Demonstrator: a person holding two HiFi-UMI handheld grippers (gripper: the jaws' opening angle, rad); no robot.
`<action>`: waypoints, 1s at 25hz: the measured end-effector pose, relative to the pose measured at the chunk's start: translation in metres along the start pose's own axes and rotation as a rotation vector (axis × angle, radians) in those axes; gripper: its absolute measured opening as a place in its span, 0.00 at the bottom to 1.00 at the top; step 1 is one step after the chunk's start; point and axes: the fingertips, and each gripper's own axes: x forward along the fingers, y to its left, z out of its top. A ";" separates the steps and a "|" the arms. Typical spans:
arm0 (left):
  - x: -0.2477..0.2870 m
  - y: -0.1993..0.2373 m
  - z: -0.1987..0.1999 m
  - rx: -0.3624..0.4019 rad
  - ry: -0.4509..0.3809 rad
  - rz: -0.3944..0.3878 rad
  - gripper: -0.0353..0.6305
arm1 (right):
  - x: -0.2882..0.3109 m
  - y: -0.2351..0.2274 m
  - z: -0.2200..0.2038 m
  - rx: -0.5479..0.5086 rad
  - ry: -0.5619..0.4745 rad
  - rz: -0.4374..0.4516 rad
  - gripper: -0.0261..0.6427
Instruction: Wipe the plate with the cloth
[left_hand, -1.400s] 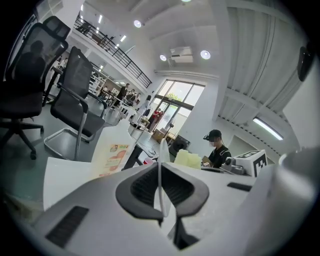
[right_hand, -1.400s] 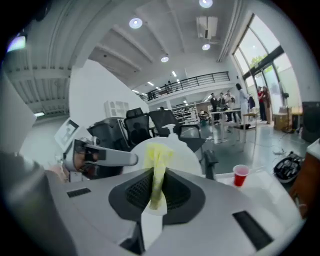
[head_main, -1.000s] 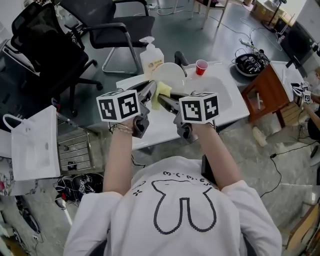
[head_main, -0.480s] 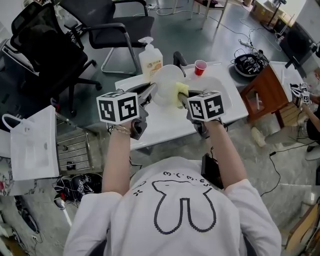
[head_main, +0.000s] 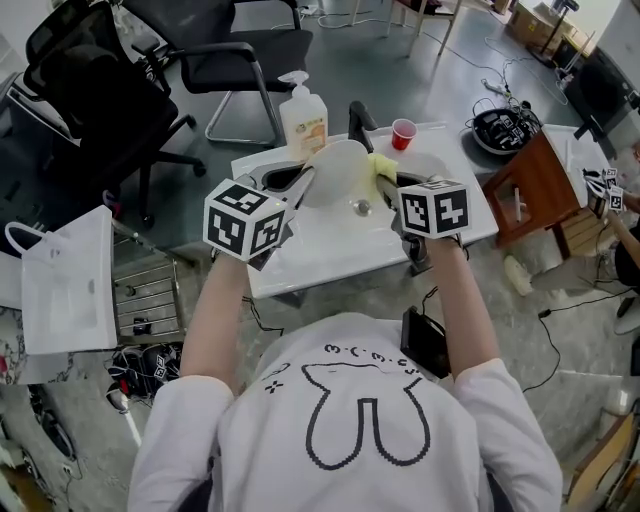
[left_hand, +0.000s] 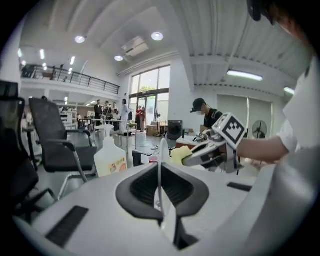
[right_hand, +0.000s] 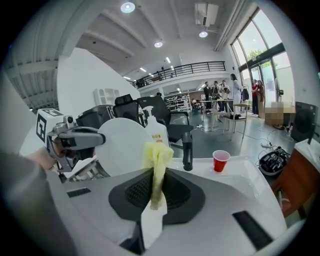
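A white plate (head_main: 338, 172) is held up over the white sink counter (head_main: 320, 255), with my left gripper (head_main: 305, 180) shut on its rim. In the left gripper view the plate (left_hand: 161, 165) shows edge-on between the jaws. My right gripper (head_main: 386, 182) is shut on a yellow cloth (head_main: 381, 165), which sits at the plate's right edge. From the right gripper view the cloth (right_hand: 156, 165) hangs from the pinched jaws, and the plate's face (right_hand: 127, 147) stands just to its left, with the left gripper (right_hand: 75, 137) behind it. I cannot tell whether cloth and plate touch.
A soap pump bottle (head_main: 303, 115), a black faucet (head_main: 360, 120) and a red cup (head_main: 403, 132) stand along the counter's far side. Black office chairs (head_main: 230, 50) are beyond it. A white bag (head_main: 70, 290) is on the left and a brown table (head_main: 535, 180) on the right.
The right gripper carried the cloth rightward, from the plate's left side across to its right edge. The left gripper rolled, turning the plate, but stayed in place.
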 end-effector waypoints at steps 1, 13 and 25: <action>0.001 -0.001 0.001 0.069 0.012 0.005 0.08 | -0.002 0.000 0.002 -0.005 -0.006 0.004 0.11; 0.010 -0.015 0.010 0.944 0.066 0.054 0.08 | -0.036 0.006 0.045 -0.130 -0.077 0.064 0.11; 0.016 -0.041 0.010 1.552 -0.012 0.095 0.08 | -0.039 0.062 0.066 -0.224 -0.089 0.254 0.11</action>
